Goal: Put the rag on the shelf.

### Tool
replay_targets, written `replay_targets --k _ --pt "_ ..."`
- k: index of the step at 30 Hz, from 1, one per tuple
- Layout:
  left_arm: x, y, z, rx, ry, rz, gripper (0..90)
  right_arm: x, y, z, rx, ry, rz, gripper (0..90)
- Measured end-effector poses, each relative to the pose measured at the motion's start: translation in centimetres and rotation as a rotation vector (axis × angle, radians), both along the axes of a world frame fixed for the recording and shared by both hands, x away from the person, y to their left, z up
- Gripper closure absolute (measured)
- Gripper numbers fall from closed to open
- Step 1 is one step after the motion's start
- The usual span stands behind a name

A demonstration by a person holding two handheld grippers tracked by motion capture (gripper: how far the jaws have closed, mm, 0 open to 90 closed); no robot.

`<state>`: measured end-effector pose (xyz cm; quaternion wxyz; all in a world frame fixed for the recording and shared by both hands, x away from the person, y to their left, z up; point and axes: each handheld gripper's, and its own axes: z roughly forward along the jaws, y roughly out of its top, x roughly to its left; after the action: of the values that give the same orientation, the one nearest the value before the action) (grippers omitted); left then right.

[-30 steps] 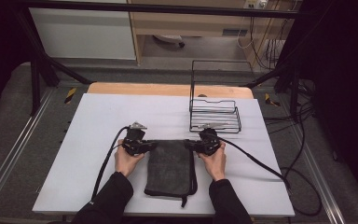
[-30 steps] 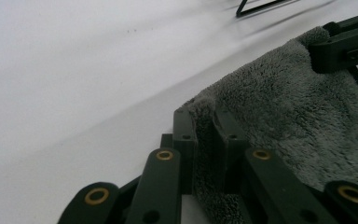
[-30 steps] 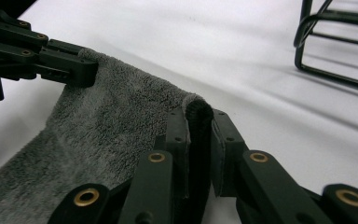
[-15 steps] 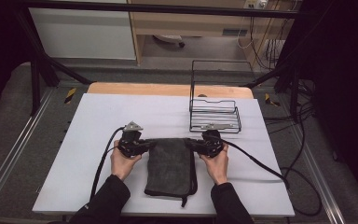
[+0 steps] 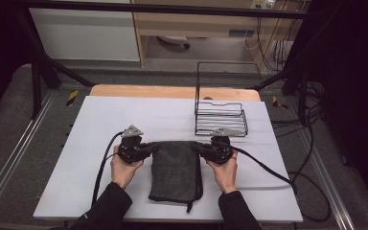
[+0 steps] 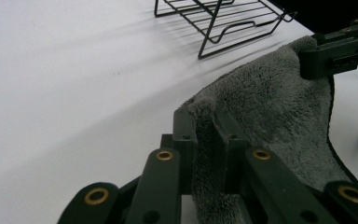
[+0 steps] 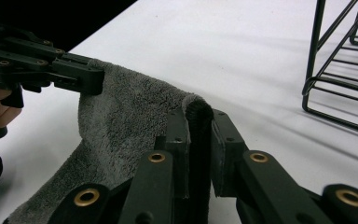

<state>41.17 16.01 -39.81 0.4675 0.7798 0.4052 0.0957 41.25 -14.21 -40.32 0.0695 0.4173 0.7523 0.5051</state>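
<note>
From the high view, my left tool (image 5: 149, 147) sits left of centre in the frame and my right tool (image 5: 199, 147) right of centre, each clamped on a far corner of the grey towel (image 5: 175, 170). The towel lies folded on the white tabletop (image 5: 100, 120), stretching from between the two tools down toward the bottom of the frame, with a short dark loop at its lower right end. My left hand (image 5: 124, 165) and right hand (image 5: 225, 167) come up from the bottom edge in black sleeves. A black wire rack (image 5: 220, 117) stands at the upper right of the tabletop, just beyond my right tool.

In the left gripper view, my left tool (image 6: 205, 140) rises from the bottom centre, its jaws pressed on a pinched ridge of the towel (image 6: 270, 116). The fabric curves off to the upper right, where my other tool (image 6: 317, 58) grips its far corner. The rack (image 6: 219, 21) lies along the top edge.

In the right gripper view, my right tool (image 7: 198, 140) at bottom centre bites a rolled edge of the towel (image 7: 130, 116). The cloth runs to the upper left, where my left tool (image 7: 91, 77) holds it. The rack (image 7: 340, 70) fills the right side.
</note>
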Motion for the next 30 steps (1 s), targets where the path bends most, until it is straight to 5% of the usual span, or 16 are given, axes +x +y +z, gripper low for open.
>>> replay_targets --k 8,30 --pt "-0.6 0.4 0.9 -0.033 -0.035 0.008 81.0 -0.8 0.3 1.4 -0.017 -0.066 0.001 80.4" --pt "-2.3 0.2 5.1 -0.122 -0.16 0.001 81.0 -3.0 -0.4 5.4 0.036 -0.218 -0.026 80.5"
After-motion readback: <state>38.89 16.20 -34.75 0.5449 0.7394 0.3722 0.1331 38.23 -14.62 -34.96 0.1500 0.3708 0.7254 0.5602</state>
